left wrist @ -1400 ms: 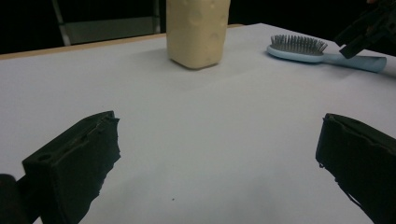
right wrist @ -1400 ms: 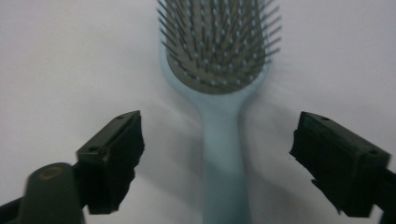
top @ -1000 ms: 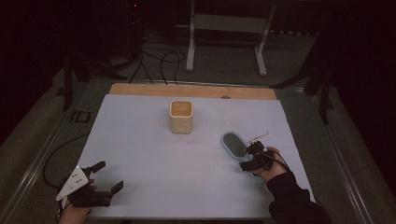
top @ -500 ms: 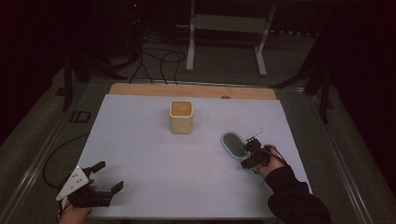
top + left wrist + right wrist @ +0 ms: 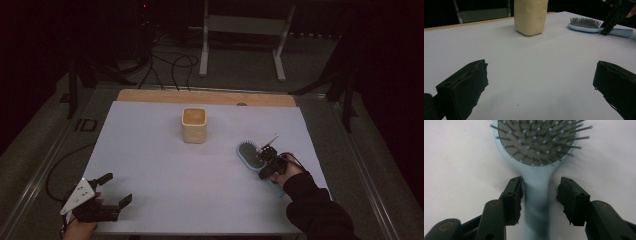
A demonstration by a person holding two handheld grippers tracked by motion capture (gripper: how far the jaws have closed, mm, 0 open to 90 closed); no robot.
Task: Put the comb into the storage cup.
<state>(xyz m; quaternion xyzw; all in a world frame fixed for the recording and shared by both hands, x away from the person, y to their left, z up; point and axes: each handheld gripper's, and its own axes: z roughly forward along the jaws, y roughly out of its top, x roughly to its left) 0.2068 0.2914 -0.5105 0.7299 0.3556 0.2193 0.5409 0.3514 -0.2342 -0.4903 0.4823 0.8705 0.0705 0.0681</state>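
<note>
High view: on a white-covered counter, a blue hairbrush lies at about 4 o'clock from a cream cup. The right gripper sits over its handle; the left gripper rests at 7 o'clock.

Left gripper view: jaws wide apart, holding nothing.

Right gripper view: jaws straddle the handle, one touching, not yet clamped. The step looks like grasping; next calls for closing squarely.

A light-blue hairbrush lies flat on the white table, bristles up. A cream square cup stands upright, well apart.
</note>
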